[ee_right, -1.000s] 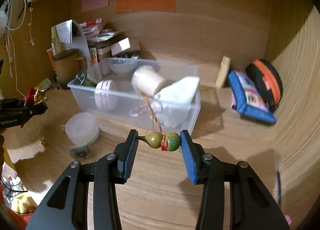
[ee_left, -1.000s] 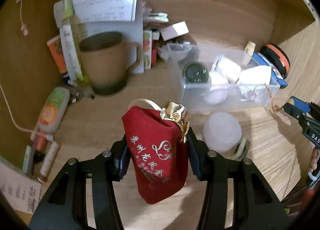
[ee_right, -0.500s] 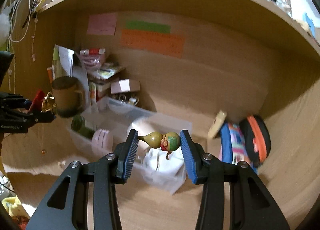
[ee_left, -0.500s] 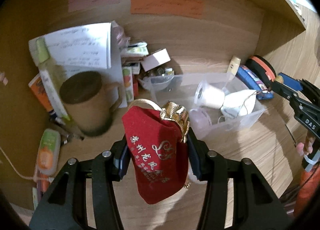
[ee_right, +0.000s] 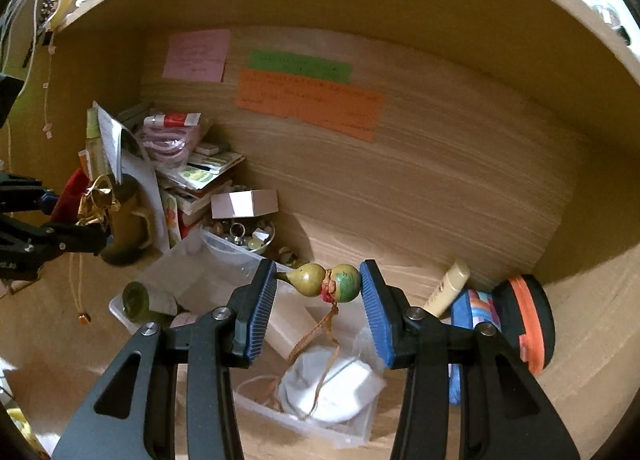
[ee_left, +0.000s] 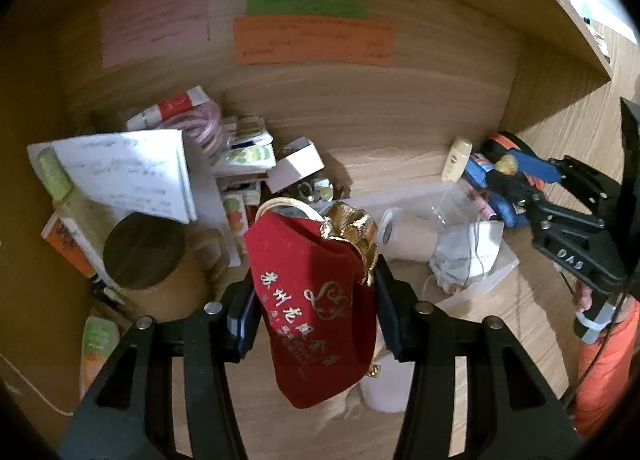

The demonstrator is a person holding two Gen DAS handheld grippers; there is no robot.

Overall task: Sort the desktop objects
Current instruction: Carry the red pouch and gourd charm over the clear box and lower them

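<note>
L gripper (ee_left: pixel 314 310) jaws clamped on red velvet pouch (ee_left: pixel 312 300) between pads, R gripper (ee_right: pixel 318 300) pinching gourd charm (ee_right: pixel 326 282) end-to-end w/ cord dangling below: probably carry level, don't ease grip, keep cord off clear bin (ee_right: pixel 256 404).

a clear bin (ee_right: pixel 352 434) sat on the counter (ee_right: pixel 560 400) before the back wall (ee_right: pixel 440 188), with a mask (ee_right: pixel 332 392) and a roll (ee_left: pixel 404 232) in it. a mug (ee_left: pixel 148 260) stood left of the bin, a stack of books (ee_right: pixel 200 172) behind it. a tube (ee_right: pixel 446 288) leaned on the wall at the right, a round case (ee_right: pixel 528 324) beside it.
</note>
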